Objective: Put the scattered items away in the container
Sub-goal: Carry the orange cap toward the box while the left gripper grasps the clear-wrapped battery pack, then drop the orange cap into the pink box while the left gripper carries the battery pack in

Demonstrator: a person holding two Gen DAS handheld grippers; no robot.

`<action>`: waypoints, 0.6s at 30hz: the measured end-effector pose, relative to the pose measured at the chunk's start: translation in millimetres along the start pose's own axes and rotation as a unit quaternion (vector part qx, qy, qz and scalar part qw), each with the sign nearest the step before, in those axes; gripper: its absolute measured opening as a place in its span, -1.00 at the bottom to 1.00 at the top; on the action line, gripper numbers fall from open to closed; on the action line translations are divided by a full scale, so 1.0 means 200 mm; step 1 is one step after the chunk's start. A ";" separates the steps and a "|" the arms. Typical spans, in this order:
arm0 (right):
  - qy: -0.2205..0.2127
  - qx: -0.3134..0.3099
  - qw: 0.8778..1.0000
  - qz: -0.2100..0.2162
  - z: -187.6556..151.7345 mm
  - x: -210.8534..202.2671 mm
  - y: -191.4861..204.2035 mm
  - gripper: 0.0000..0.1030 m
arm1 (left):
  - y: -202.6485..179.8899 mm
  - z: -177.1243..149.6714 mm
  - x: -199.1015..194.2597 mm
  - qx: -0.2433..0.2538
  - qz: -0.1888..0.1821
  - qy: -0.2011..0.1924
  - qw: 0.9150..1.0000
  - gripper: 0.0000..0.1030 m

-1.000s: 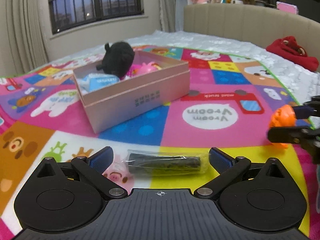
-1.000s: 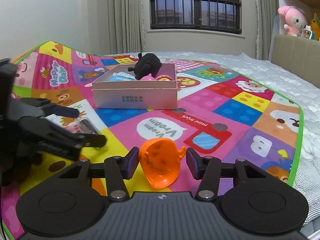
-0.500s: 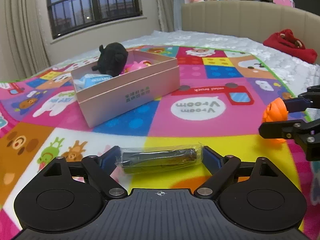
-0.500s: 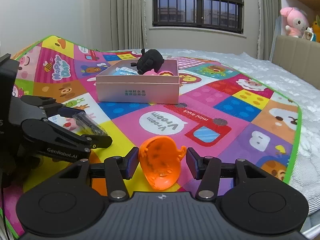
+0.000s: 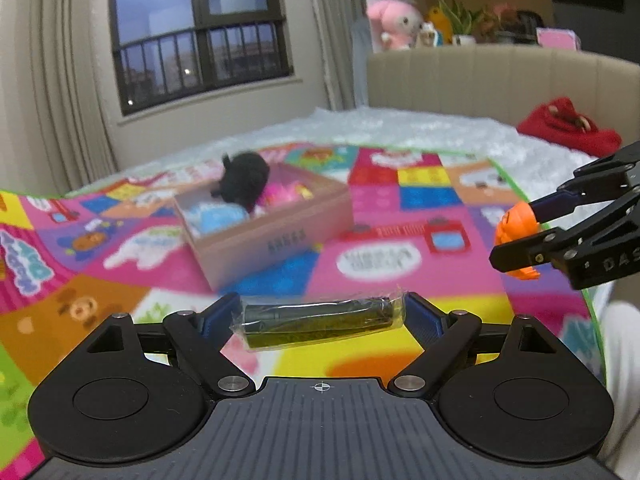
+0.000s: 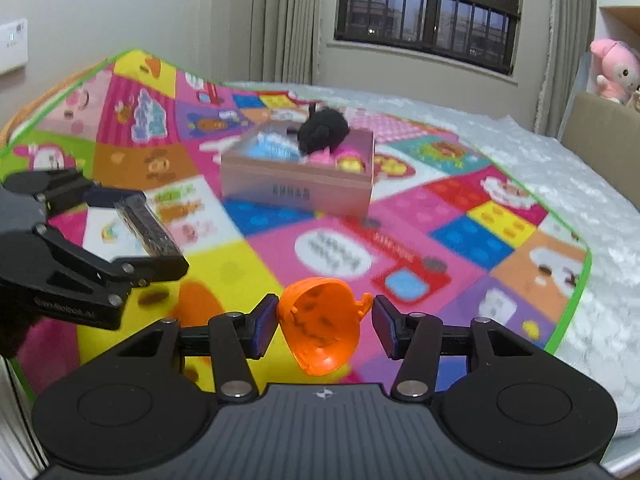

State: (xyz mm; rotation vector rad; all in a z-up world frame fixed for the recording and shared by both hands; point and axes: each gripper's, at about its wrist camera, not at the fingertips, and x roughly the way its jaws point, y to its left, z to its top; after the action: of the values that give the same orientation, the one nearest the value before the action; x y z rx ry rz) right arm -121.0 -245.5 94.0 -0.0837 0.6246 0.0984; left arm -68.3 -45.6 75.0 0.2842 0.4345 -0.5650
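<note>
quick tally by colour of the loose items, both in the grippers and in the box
orange: 1, toy in right gripper
dark: 1, wrapped roll in left gripper
black: 1, plush in pink box
blue: 1, packet
pink: at least 1, toy, partly hidden
total: at least 5

Room evenly lit by indoor light; a ceiling lamp is reflected in the dark window [image 5: 200,32]. Background is motion-blurred, gripper bodies sharp, edges fisheye-bent.

The right gripper [image 5: 520,236] shows the letters "DAS" on its black body, cut off at the frame edge. Print on the pink box [image 6: 296,190] and the play mat [image 6: 332,254] is too blurred to read.
</note>
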 end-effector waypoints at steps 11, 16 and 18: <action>-0.095 0.039 0.994 0.035 0.69 0.16 -0.17 -0.01 | 0.27 0.46 0.43 -0.027 0.062 -0.114 0.991 0.81; -0.086 0.073 0.992 0.055 0.98 0.54 -0.21 0.29 | 0.40 0.47 0.74 -0.065 0.055 -0.073 0.994 0.95; -0.080 0.091 0.992 0.037 1.01 0.66 -0.23 0.38 | 0.44 0.40 0.77 -0.084 0.063 -0.053 0.993 0.96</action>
State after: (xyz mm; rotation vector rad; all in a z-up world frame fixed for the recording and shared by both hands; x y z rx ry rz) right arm 108.5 -259.9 182.4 0.1225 0.4736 0.1194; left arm 123.4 -73.0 84.2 0.1180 0.3562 -0.4158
